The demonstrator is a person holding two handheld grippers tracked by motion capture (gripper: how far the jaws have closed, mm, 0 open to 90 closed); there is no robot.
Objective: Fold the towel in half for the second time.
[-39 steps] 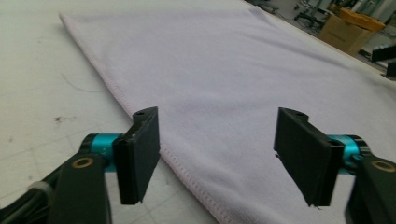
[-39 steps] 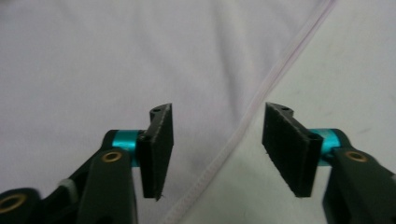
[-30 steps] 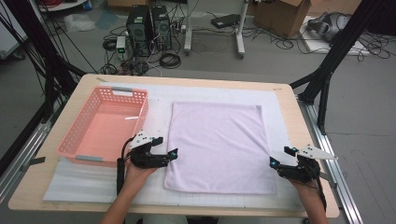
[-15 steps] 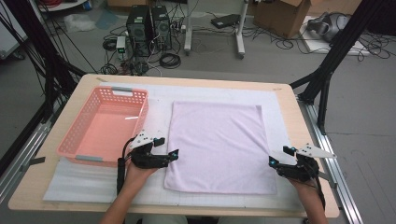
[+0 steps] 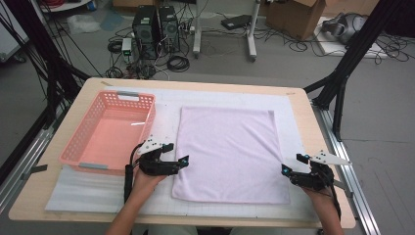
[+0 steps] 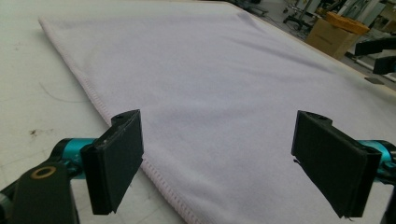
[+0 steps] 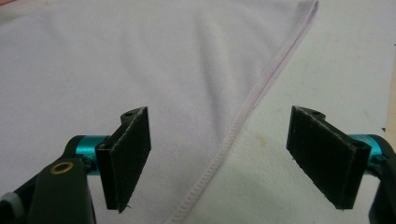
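One wooden table (image 5: 58, 196) carries a white mat (image 5: 293, 105), and on that mat a pale lilac towel (image 5: 227, 152) lies spread flat, right of a pink basket (image 5: 110, 134). The left gripper (image 5: 182, 161) sits at the towel's near left edge, its jaws wide apart and holding nothing, with the hem running between them in the left gripper view. The right gripper (image 5: 288, 170) sits at the near right edge, jaws likewise spread wide over the hem, gripping nothing.
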